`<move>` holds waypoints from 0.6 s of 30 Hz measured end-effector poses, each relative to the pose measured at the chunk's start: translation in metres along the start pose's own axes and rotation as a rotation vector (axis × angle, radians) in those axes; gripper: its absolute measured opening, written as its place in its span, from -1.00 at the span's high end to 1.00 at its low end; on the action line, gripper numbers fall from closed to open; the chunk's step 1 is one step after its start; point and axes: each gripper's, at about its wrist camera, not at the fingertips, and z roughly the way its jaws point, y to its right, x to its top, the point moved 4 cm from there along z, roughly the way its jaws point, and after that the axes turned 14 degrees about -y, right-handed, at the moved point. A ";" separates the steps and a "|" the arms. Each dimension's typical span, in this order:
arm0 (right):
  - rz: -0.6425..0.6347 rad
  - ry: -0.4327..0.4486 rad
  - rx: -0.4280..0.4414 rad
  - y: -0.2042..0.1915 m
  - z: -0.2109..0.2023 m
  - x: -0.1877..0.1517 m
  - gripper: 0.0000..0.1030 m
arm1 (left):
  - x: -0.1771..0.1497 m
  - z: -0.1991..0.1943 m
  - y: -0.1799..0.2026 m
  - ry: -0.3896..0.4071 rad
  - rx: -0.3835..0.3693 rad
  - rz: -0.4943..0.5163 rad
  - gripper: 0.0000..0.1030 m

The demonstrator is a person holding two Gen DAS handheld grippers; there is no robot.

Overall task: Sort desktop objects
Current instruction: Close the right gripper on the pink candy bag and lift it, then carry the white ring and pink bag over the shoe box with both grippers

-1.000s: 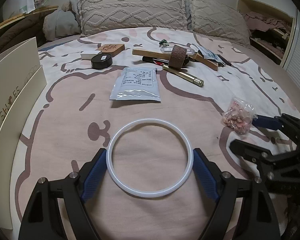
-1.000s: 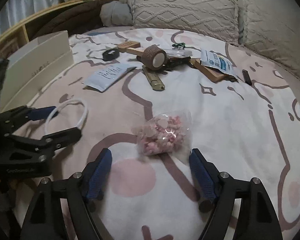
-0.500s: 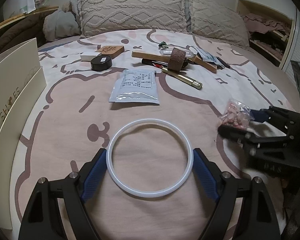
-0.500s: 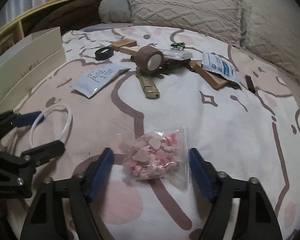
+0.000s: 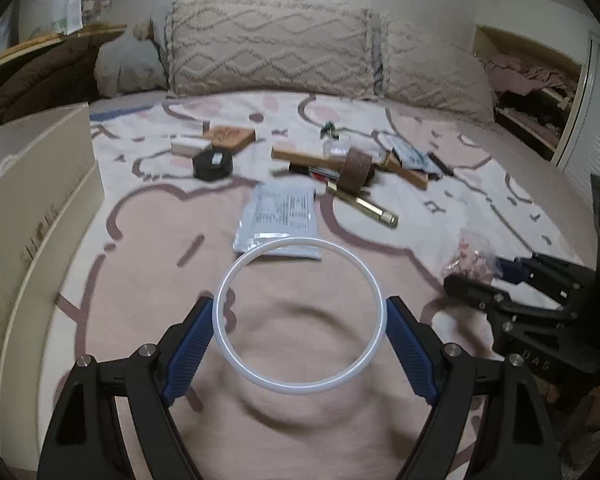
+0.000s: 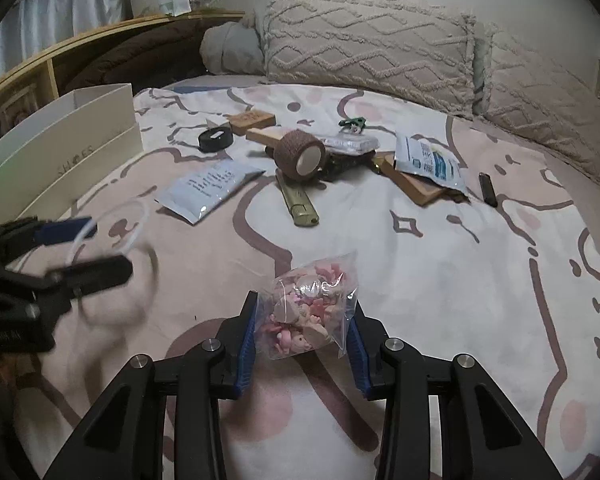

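My left gripper (image 5: 299,312) is shut on a white plastic ring (image 5: 236,274), its blue pads pressing both sides, and holds it lifted above the bedspread. My right gripper (image 6: 302,312) is shut on a clear bag of pink beads (image 6: 308,310) and holds it just above the bed. In the left wrist view the right gripper (image 5: 480,276) and the bag (image 5: 470,258) sit at the right. In the right wrist view the left gripper (image 6: 88,246) with the ring (image 6: 136,216) is at the left, blurred.
A cream shoe box (image 5: 28,216) stands along the left. Further back lie a grey sachet (image 5: 278,218), a black tape roll (image 5: 213,163), a brown bandage roll (image 6: 302,154), a brass lighter (image 6: 298,202), wooden blocks, a blue-white packet (image 6: 428,160). Pillows (image 5: 268,48) line the headboard.
The right gripper closed on the bead bag and raised it. The left gripper lifted the ring off the bedspread; the view tilted upward.
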 end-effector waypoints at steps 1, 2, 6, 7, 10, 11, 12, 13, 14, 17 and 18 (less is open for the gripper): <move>0.004 0.003 0.001 0.000 -0.001 0.000 0.23 | 0.001 -0.001 -0.001 0.002 -0.004 -0.001 -0.64; 0.007 0.003 0.003 0.000 -0.002 0.000 0.23 | 0.002 -0.003 -0.001 0.005 -0.007 0.000 -0.64; 0.026 0.007 0.007 0.000 -0.006 0.000 0.23 | 0.004 -0.012 0.000 0.030 0.010 0.022 -0.64; 0.033 0.012 0.008 0.000 -0.008 0.001 0.23 | 0.006 -0.015 0.001 0.038 0.011 0.028 -0.64; 0.059 0.043 0.031 0.002 -0.019 0.006 0.23 | 0.016 -0.030 0.002 0.079 0.018 0.038 -0.64; 0.067 0.056 0.036 0.004 -0.024 0.009 0.23 | 0.020 -0.036 0.002 0.095 0.016 0.038 -0.64; 0.074 0.070 0.041 0.004 -0.029 0.011 0.23 | 0.023 -0.040 0.002 0.107 0.014 0.038 -0.64; 0.079 0.083 0.045 0.005 -0.033 0.014 0.23 | 0.026 -0.046 0.002 0.120 0.010 0.036 -0.64; 0.080 0.095 0.050 0.005 -0.038 0.016 0.23 | 0.030 -0.051 0.001 0.131 0.000 0.030 -0.64; 0.078 0.132 0.052 0.005 -0.053 0.025 0.23 | 0.039 -0.064 0.001 0.155 -0.031 0.011 -0.64; 0.078 0.145 0.050 0.005 -0.058 0.028 0.23 | 0.042 -0.068 0.001 0.164 -0.033 0.008 -0.64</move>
